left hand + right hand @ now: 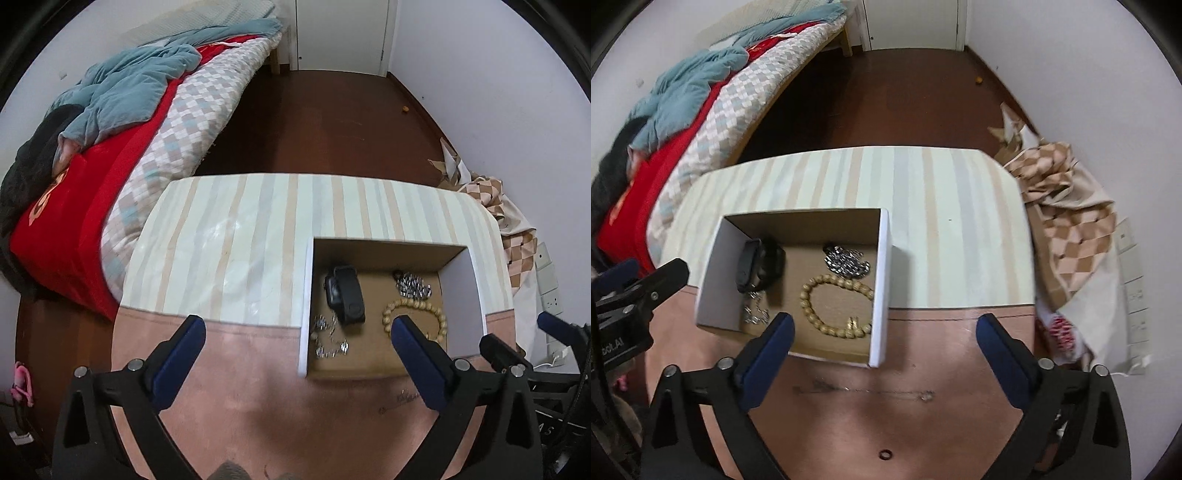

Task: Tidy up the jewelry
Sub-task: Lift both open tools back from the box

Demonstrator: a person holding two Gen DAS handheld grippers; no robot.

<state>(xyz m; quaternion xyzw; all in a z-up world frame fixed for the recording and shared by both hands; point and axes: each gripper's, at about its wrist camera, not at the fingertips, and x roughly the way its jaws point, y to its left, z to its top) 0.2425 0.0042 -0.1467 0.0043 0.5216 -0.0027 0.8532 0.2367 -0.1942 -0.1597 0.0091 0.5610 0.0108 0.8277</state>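
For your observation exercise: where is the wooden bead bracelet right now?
The round tan wooden bead bracelet lies inside the open cardboard box, at its right side in the right wrist view, just in front of the silver chain heap.

**Box on table, jewelry inside, two pieces outside**

Box (pixel 882 280) sits on table (pixel 942 206). In it: watch (pixel 759 267) at far left, chain (pixel 846 262) at far right, bead bracelet (pixel 831 306) in front of chain, small bracelet (pixel 753 312) in front of watch. On table in front of box: necklace (pixel 864 391); ring (pixel 885 454) nearer still. Bed (pixel 713 110) behind-left of table.
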